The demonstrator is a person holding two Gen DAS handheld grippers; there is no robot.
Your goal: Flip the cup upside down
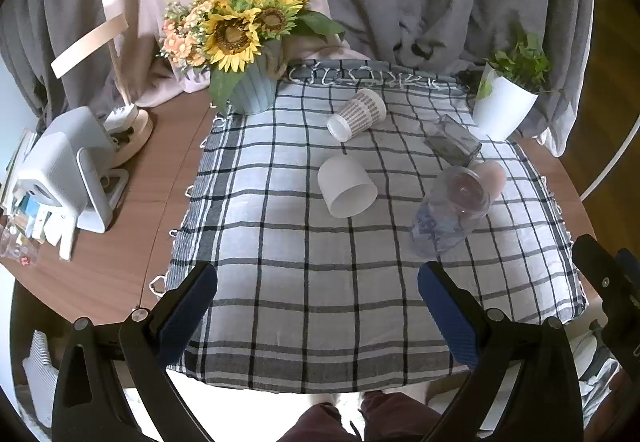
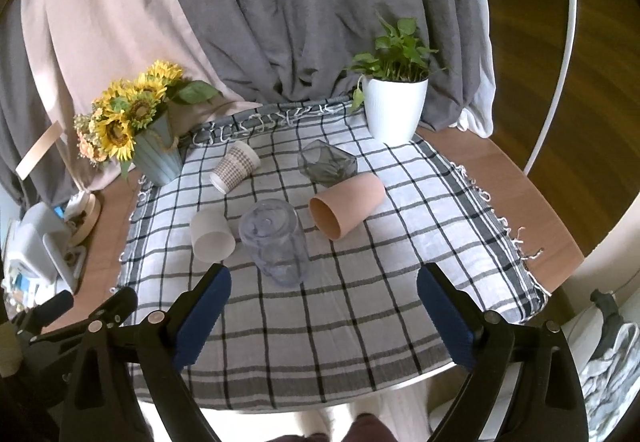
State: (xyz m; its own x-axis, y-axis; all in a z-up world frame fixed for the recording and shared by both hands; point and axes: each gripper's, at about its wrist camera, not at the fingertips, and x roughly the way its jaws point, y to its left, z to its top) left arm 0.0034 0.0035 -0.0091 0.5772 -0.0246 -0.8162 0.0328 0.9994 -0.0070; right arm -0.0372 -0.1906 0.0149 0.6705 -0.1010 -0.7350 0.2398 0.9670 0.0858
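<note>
Several cups lie on their sides on a checked cloth (image 1: pixel 304 282) (image 2: pixel 360 306). A white cup (image 1: pixel 346 187) (image 2: pixel 211 235) has its mouth toward me. A clear glass (image 1: pixel 450 210) (image 2: pixel 276 242) lies near it. A pink cup (image 2: pixel 346 205) (image 1: pixel 494 178) sits partly behind the glass in the left wrist view. A patterned paper cup (image 1: pixel 357 115) (image 2: pixel 234 167) and a dark grey glass (image 1: pixel 453 140) (image 2: pixel 327 162) lie farther back. My left gripper (image 1: pixel 316 298) and right gripper (image 2: pixel 324 298) are open and empty above the cloth's near part.
A sunflower vase (image 1: pixel 250 82) (image 2: pixel 154 154) stands at the cloth's back left and a white plant pot (image 1: pixel 505 110) (image 2: pixel 394 110) at the back right. A white device (image 1: pixel 68 170) and clutter sit on the wooden table (image 1: pixel 148 182) at left. Curtains hang behind.
</note>
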